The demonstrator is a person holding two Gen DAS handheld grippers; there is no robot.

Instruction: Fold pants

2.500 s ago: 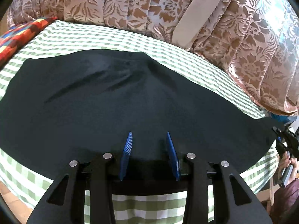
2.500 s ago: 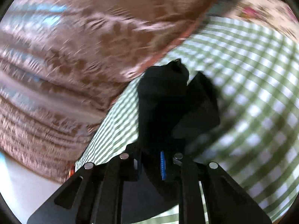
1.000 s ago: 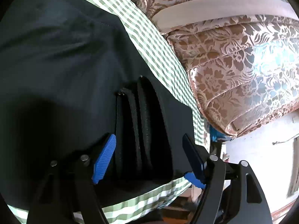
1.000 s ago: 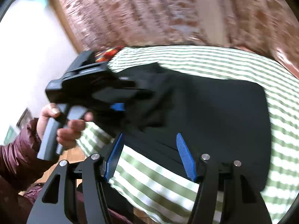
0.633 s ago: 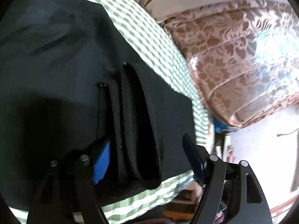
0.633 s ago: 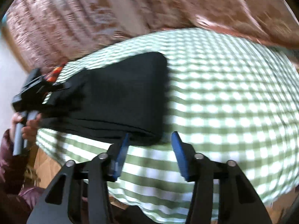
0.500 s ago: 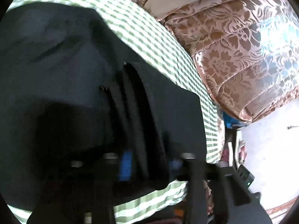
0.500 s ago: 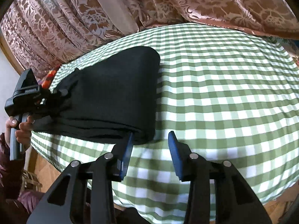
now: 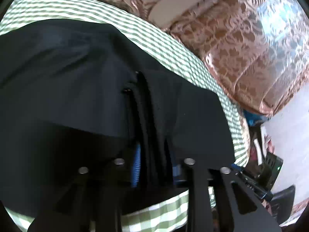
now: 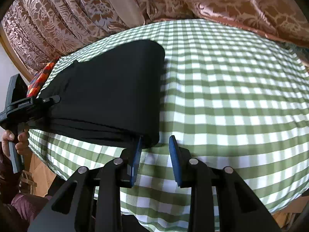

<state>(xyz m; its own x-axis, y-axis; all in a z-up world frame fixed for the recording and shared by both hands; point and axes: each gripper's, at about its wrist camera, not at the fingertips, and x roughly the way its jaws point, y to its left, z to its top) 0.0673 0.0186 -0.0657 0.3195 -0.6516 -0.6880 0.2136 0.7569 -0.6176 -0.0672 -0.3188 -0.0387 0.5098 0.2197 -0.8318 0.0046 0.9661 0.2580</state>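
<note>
The black pants (image 10: pixel 108 92) lie folded in a thick stack on the green checked tablecloth (image 10: pixel 231 104). My left gripper (image 9: pixel 154 154) is shut on the stacked edge layers of the pants (image 9: pixel 81 81) at the near corner; it also shows in the right wrist view (image 10: pixel 38 104) at the pants' left end. My right gripper (image 10: pixel 155 147) is open, its blue pads (image 10: pixel 174 154) at the pants' near right folded corner, holding nothing.
Brown floral curtains (image 10: pixel 96 9) hang behind the table. A multicoloured cloth (image 10: pixel 40 77) lies at the far left edge. The tablecloth to the right of the pants is bare. The table's near edge drops off below both grippers.
My left gripper has closed on the stacked pants edge. My right gripper let go of the pants, swung round and now sits open at the folded right corner.
</note>
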